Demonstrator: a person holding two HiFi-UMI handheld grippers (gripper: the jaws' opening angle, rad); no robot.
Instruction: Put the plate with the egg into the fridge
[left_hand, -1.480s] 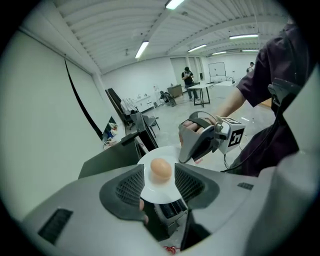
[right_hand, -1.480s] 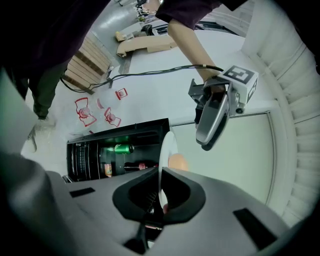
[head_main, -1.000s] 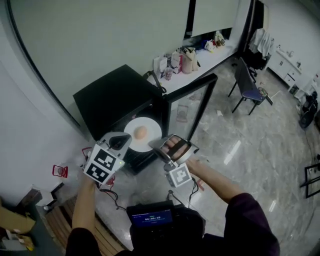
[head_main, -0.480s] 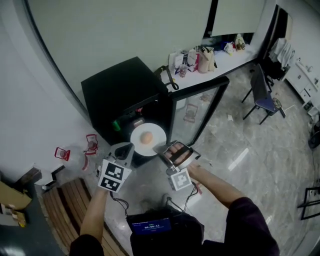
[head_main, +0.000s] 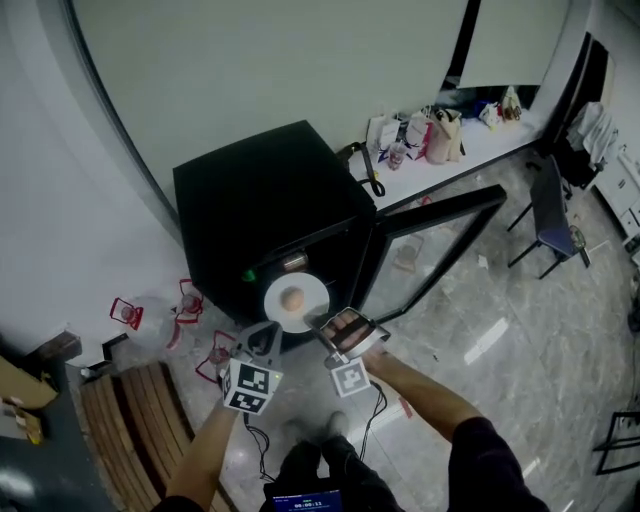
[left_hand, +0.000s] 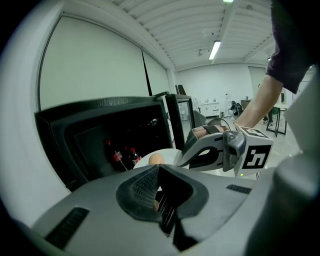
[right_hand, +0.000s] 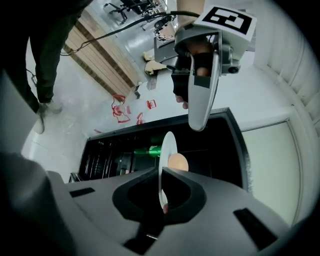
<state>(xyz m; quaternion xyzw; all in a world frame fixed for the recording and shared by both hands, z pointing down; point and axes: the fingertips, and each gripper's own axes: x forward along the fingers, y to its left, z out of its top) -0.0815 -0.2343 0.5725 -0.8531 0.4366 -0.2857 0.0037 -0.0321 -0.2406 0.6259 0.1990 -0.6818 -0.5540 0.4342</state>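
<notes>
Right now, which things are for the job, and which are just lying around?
For the job: plate, egg, fridge, left tongs and right tongs pinching the plate.
Just lying about: shopping bags, chair, wooden slats, cola bottles in the fridge.

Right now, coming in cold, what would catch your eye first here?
A white plate carrying a brown egg, clamped at its rim by the left gripper and the right gripper. It hangs in front of the black fridge, whose glass door stands open at the right.
</notes>
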